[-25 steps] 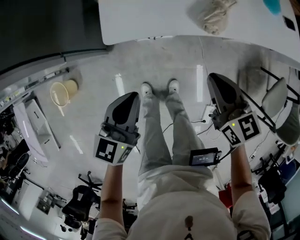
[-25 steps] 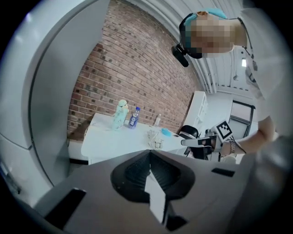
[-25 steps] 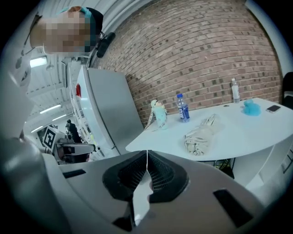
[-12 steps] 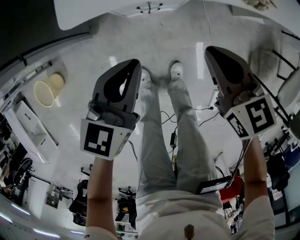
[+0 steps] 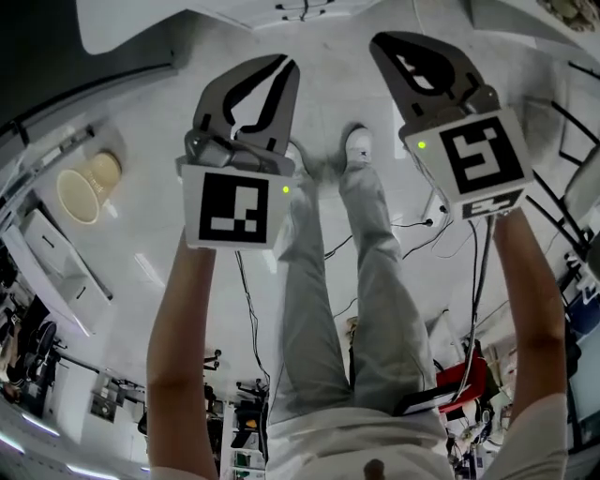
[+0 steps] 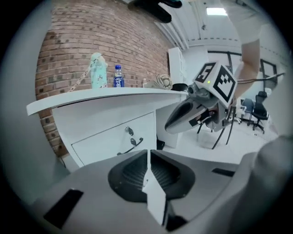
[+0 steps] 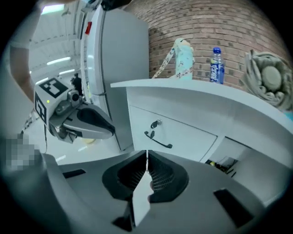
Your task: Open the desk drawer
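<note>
The white desk (image 6: 105, 96) stands before a brick wall, and its edge shows at the top of the head view (image 5: 187, 19). Its drawer (image 6: 114, 139) is closed, with a dark curved handle (image 6: 130, 146) and a small lock (image 6: 129, 131) above it. The right gripper view shows the same drawer (image 7: 183, 137), handle (image 7: 158, 140) and lock (image 7: 155, 124). My left gripper (image 5: 277, 66) (image 6: 148, 151) is shut and empty, well short of the drawer. My right gripper (image 5: 394, 42) (image 7: 147, 153) is shut and empty too, beside the left one and pointing at the desk.
On the desk stand a teal flask with a cord (image 6: 96, 71), a blue-labelled bottle (image 6: 118, 76) and a woven bundle (image 7: 270, 82). A tall white cabinet (image 7: 121, 68) flanks the desk. A pale bin (image 5: 80, 187) and cables (image 5: 450, 216) lie on the floor; office chairs (image 6: 258, 107) stand behind.
Both grippers have come down and rolled, so their marker cubes now face the head camera. The head view has tilted and the desk has slid to the frame's top edge.
</note>
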A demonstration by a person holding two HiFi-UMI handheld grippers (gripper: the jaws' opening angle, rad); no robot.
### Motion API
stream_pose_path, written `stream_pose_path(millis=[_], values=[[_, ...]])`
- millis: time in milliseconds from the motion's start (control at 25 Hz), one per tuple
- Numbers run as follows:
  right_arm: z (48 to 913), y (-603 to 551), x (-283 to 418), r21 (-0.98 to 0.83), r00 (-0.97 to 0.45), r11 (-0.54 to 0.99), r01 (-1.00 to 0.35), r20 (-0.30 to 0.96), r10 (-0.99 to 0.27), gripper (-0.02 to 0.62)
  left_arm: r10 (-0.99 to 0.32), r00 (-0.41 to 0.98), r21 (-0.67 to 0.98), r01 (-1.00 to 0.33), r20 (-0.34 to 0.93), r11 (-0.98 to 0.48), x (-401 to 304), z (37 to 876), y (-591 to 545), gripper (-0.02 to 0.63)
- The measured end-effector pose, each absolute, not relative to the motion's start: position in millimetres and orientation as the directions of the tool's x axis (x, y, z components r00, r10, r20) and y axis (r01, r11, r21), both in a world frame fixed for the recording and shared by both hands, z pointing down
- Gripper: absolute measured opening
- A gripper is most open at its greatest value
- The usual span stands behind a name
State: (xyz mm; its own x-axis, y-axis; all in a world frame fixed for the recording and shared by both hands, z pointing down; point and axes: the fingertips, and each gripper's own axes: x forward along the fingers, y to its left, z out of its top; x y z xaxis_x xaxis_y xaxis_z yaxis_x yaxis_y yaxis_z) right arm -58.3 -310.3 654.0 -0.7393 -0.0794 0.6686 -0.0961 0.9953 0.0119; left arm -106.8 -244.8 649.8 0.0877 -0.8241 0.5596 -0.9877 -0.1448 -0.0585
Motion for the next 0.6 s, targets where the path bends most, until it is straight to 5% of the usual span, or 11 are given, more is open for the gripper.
stream_pose_path(millis=[240,360,600], values=[[684.1,-336.5,-98.1,0.255,-0.686,0.963,0.082,0.716,-0.132,0.031,-0.799,0.025,-0.306,-0.917,0.6,-0.258,-130.2,672.6,-286.8,0.013],[695.3,-341.3,-112.6,0.375,-0.666,0.907,0.19,0.728,-0.162,0.036,-0.76,0.005,-0.356,-0.881,0.65,-0.31,-136.2,688.7,-302.6,0.106],[714.2,-338.9,-136.6,0.55,-0.647,0.734,0.398,0.736,-0.201,0.143,-0.722,-0.103,-0.568,-0.696,0.685,-0.439,-153.5,707.8,-324.9,0.12]])
